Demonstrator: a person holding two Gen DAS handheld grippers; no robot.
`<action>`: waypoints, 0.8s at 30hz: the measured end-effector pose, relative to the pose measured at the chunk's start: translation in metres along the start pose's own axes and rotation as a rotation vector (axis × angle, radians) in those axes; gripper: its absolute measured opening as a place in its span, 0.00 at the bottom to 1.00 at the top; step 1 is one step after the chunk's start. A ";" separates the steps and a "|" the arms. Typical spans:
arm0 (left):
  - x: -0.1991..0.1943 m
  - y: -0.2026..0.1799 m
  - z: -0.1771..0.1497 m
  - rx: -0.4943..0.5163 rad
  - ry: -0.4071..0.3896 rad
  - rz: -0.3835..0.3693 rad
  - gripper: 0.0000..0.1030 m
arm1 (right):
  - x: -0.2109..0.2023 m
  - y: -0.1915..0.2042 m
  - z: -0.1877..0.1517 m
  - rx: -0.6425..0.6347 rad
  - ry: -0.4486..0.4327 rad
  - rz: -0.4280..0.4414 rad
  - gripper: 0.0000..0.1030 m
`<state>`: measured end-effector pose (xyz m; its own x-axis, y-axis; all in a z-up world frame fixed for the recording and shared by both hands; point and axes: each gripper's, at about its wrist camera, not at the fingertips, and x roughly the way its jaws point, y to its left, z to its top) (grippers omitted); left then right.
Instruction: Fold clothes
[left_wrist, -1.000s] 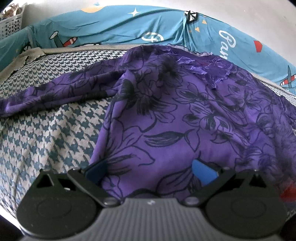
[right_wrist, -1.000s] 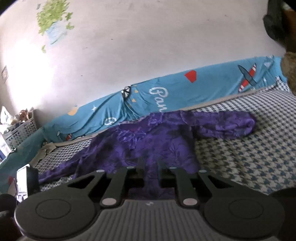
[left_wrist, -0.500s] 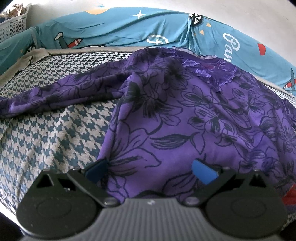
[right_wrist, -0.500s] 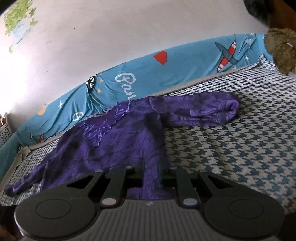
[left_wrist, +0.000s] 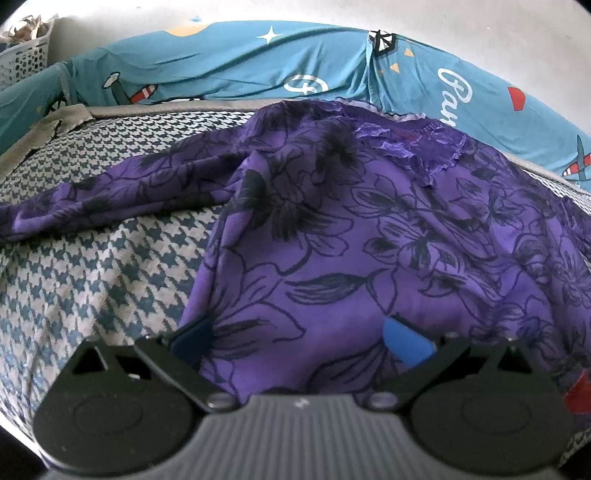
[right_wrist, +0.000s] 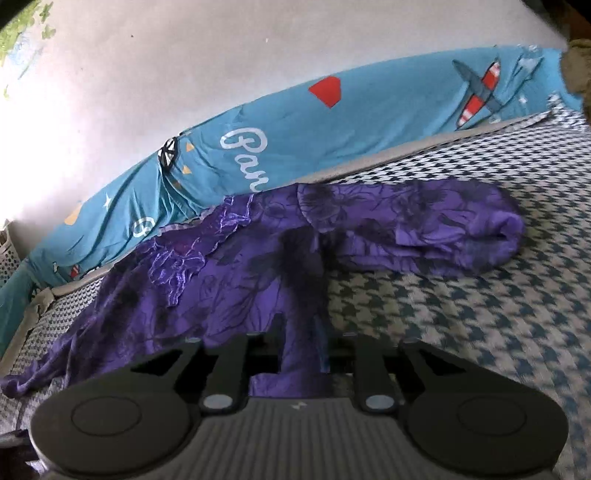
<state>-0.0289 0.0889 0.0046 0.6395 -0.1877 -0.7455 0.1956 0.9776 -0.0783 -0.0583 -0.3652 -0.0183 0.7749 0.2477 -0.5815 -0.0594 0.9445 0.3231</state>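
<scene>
- A purple floral blouse (left_wrist: 369, 236), thin with a ruffled neckline, is lying on the houndstooth bed (left_wrist: 85, 280).
- Left tool (left_wrist: 295, 339) is gaping wide over its hem.
- Right tool (right_wrist: 301, 354) is opening, fabric between its narrow jaws.
- Teal sheet (right_wrist: 332, 136) is reading "Pan".

Left gripper (left_wrist: 297, 338) spread wide over purple blouse (left_wrist: 388, 236) (hem apparently beneath).
</scene>
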 end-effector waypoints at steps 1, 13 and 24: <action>0.001 -0.001 0.000 0.002 0.001 -0.003 1.00 | 0.006 0.000 0.004 -0.011 0.002 -0.005 0.23; 0.007 -0.003 -0.004 0.036 0.007 0.011 1.00 | 0.077 -0.012 0.031 -0.066 0.070 -0.014 0.29; 0.010 -0.005 -0.004 0.036 0.008 0.019 1.00 | 0.108 -0.009 0.031 -0.088 0.099 0.004 0.35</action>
<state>-0.0262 0.0827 -0.0048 0.6370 -0.1682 -0.7523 0.2105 0.9768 -0.0402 0.0450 -0.3539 -0.0610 0.7086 0.2679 -0.6528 -0.1209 0.9576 0.2616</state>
